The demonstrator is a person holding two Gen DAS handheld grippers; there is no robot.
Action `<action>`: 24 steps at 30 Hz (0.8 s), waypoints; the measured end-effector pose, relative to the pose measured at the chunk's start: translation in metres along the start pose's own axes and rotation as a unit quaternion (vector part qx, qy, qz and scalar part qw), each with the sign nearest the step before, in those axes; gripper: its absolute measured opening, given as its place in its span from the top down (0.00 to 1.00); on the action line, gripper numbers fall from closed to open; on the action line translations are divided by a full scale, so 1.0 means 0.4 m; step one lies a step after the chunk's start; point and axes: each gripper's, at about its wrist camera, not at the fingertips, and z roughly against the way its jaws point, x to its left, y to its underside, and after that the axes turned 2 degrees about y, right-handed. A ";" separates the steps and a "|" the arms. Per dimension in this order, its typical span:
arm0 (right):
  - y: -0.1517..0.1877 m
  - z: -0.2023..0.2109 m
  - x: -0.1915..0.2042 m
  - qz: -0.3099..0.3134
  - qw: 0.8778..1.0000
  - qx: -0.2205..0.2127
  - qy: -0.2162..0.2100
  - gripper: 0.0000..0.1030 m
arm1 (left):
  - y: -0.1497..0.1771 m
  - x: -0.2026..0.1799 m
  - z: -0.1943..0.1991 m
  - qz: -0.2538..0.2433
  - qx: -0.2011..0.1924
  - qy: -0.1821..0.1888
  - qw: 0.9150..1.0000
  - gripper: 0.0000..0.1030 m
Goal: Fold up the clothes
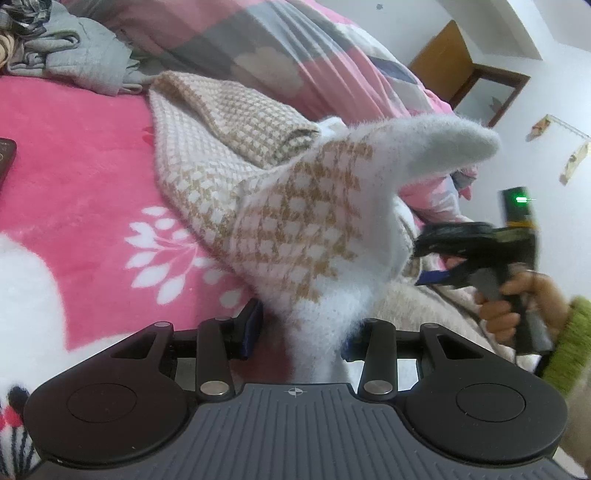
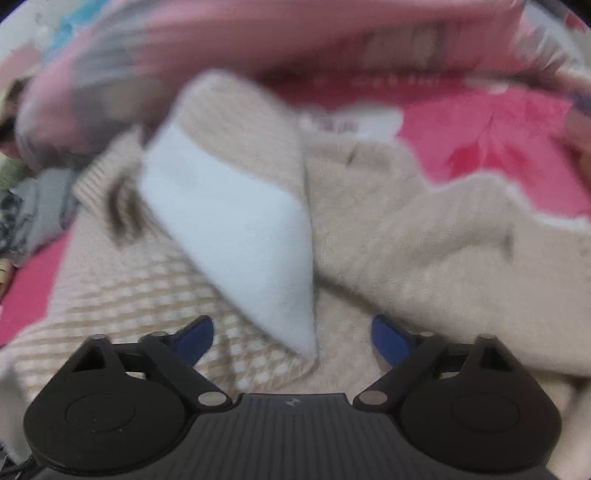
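Note:
A fluffy white sweater with a tan houndstooth pattern (image 1: 295, 221) lies on the pink bed. My left gripper (image 1: 303, 330) is shut on its white fuzzy edge, which rises in a peak toward the right. In the left wrist view, a hand in a green sleeve (image 1: 570, 332) holds my right gripper (image 1: 421, 262) beside the lifted fabric. The right wrist view is blurred. There my right gripper (image 2: 293, 338) stands open just above the sweater (image 2: 129, 295), its blue pads (image 2: 195, 336) wide apart and nothing between them. A white flap (image 2: 229, 221) hangs in front of it.
A pink floral blanket (image 1: 74, 177) covers the bed. A pink and grey quilt (image 1: 240, 33) is heaped at the back, with grey clothes (image 1: 74, 51) at the far left. A dark flat device (image 1: 5, 155) lies at the left edge. A beige garment (image 2: 424, 236) is spread to the right.

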 end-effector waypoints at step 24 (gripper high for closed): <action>-0.480 -0.131 0.526 0.113 0.968 -0.105 -0.196 0.94 | 0.013 0.046 0.006 0.008 0.002 0.071 0.997 0.51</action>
